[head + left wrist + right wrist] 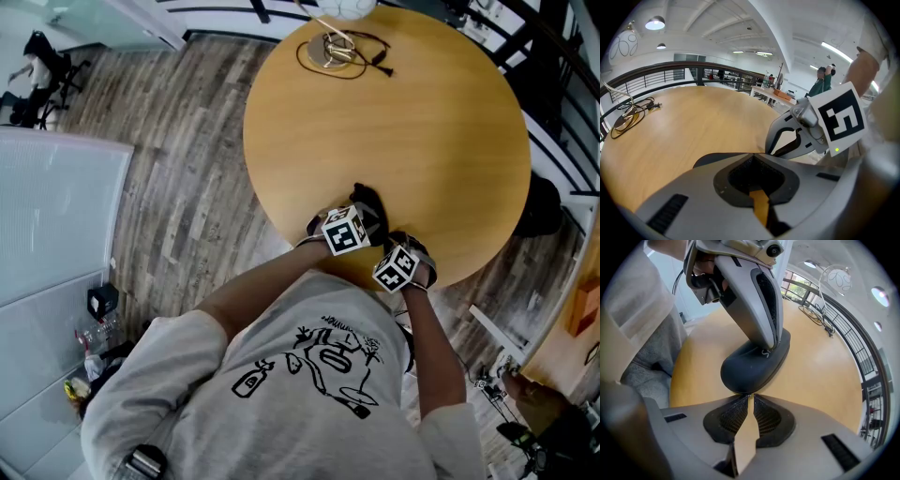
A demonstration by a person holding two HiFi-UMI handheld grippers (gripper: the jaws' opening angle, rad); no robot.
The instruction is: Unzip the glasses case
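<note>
Dark hard-shell glasses case (752, 365) lies on the wooden counter (403, 122), close to the near edge and directly in front of the person. No gap shows along the shell in any view. Judged: zip closed, unzipping not yet begun.

Left gripper (752, 157): fingers drawn together, tips bearing down on the top of the case from above (clearest in the right gripper view). Reads as a hold-down rather than a pinch. Cannot tell whether any of the case is caught between the tips.

Right gripper (749, 395): fingers closed to a hairline at the tips, touching the case's near end. A tiny glint sits between the tips, possibly the zip pull, but too small to confirm.

Step in hand (judgement): secure the pull, then run it round the seam.

Notes for doing it well:
- Check the pull is truly pinched before hauling. A missed grip only shoves the case.
- Draw along the seam, low to the counter, following the curve of the end and not yanking straight out.
- The left hold-down should press firmly and sit clear of the zip's path.
- The case is near the counter edge, so a drag toward the person risks sliding it off.
</note>
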